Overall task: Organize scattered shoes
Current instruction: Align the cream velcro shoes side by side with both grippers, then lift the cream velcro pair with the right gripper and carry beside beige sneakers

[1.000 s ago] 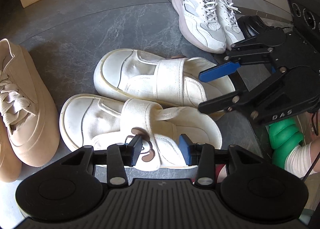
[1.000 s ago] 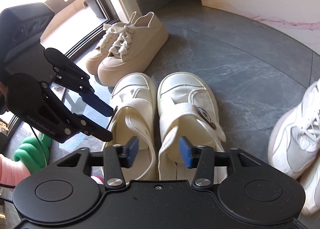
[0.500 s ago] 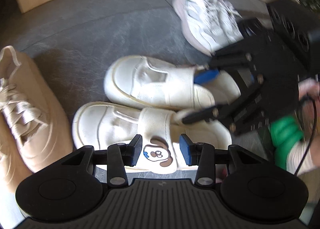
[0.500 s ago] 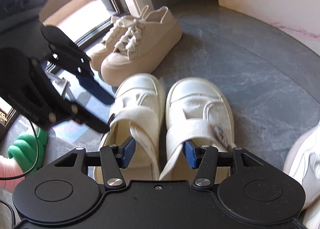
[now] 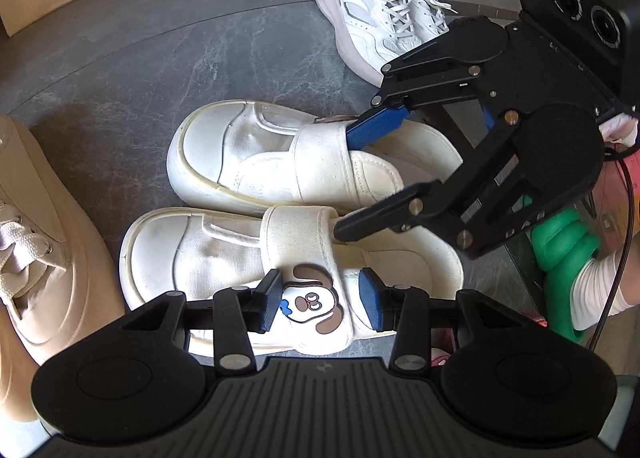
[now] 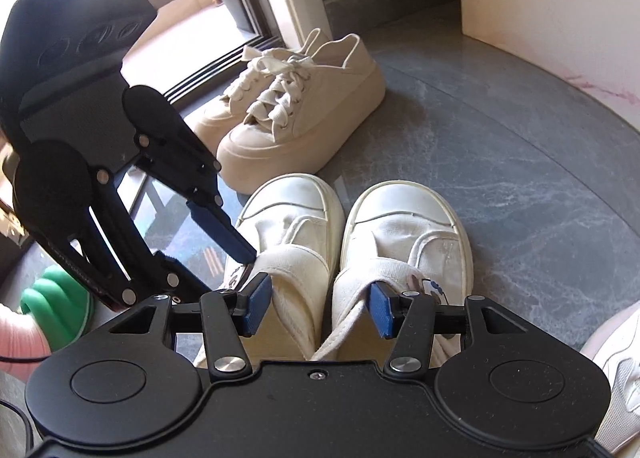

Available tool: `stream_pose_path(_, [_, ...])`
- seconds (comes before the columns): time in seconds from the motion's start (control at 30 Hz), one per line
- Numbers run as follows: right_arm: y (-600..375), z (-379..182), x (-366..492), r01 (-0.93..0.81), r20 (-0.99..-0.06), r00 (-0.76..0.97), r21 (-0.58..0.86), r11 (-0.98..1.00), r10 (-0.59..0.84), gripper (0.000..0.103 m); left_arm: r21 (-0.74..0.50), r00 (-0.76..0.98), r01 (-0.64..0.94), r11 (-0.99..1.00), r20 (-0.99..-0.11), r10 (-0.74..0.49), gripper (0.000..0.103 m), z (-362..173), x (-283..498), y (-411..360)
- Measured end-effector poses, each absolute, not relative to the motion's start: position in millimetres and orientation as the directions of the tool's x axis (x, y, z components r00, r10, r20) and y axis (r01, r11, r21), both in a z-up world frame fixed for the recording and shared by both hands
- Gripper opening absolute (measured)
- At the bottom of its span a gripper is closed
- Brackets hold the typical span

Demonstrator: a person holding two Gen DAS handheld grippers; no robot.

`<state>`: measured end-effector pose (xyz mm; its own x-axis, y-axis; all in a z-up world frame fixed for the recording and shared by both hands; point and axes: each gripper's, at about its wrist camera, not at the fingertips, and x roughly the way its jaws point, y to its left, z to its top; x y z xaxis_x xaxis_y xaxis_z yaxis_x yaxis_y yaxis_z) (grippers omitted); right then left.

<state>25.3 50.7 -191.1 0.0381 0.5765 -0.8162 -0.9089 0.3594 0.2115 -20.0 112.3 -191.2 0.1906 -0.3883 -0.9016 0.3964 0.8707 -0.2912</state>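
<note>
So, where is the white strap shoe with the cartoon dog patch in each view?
Left wrist view: low centre, the white strap shoe with the cartoon dog patch, nearest the camera.
Right wrist view: left shoe of the white pair.
Shared landmark: beige platform lace-up sneakers.

Two white strap shoes lie side by side, upright, toes aligned, on grey floor.

Left wrist view: I look steeply down, close over the strapped white canvas shoes, toes pointing left.
Right wrist view: I look down from behind their heels.
Shared: that pair, beige lace-up platform sneakers.
</note>
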Motion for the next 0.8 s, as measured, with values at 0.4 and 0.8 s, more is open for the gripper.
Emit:
stream_pose_path(0.4, [63, -204, 9, -0.934, -0.854, 0.122, 0.074, 0.349, 0.506, 0.052, -0.26, 0.194, 0.402, 0.878, -0.913, -0.359, 0.039, -191, -21, 107])
stream_pose_path(0.8, [70, -210, 12, -0.902, -0.876, 0.172, 0.044, 0.43, 0.45, 0.034, -0.228, 0.19, 0.398, 0.888, -0.927, -0.323, 0.039, -192, -17, 101])
